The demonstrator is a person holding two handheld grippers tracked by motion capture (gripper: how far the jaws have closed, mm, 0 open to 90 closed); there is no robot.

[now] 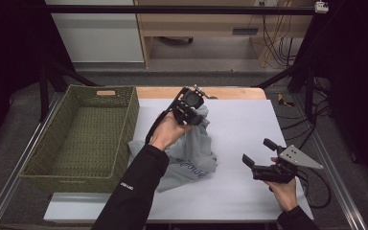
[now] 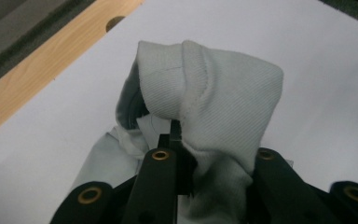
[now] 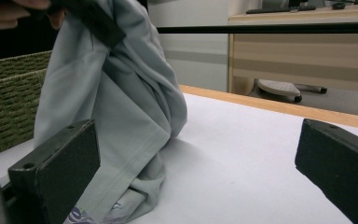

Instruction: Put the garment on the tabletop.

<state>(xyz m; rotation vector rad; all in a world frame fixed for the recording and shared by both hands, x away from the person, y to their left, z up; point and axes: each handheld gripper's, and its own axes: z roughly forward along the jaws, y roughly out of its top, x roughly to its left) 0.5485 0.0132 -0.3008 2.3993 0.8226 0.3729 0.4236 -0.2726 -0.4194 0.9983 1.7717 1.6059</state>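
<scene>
Left gripper [image 1: 190, 109] up over the middle of the table [image 1: 249, 115], jaws clamped on a bunched fold of the grey shirt [image 1: 194, 153], just right of the empty basket [image 1: 130, 120]. Top of the shirt hanging from that pinch, lower part with the blue print still slumped on the table beside the basket's near corner. Probably a lift toward the basket, so keep the pinch firm: seen from the left gripper view, only a ribbed edge between the pads, thick cloth bulging past them, easy to slip out if the squeeze slackens. Raise straight up until the hem clears the table before swinging left, otherwise expect the trailing cloth to drag against the basket wall or catch on its rim. Carry well over the rim, lower into the middle, and only then let go. Further right, right gripper [image 1: 258, 151] low near the table's front edge, jaws wide apart, nothing between them, pointed at the shirt but well apart from it. Best used as a helper: slide in along the table, take the loose lower bunch, and lift in step with the left, keeping both grips at similar height so no sleeve dangles outside. Avoid pinching the table cover along with the cloth.
</scene>
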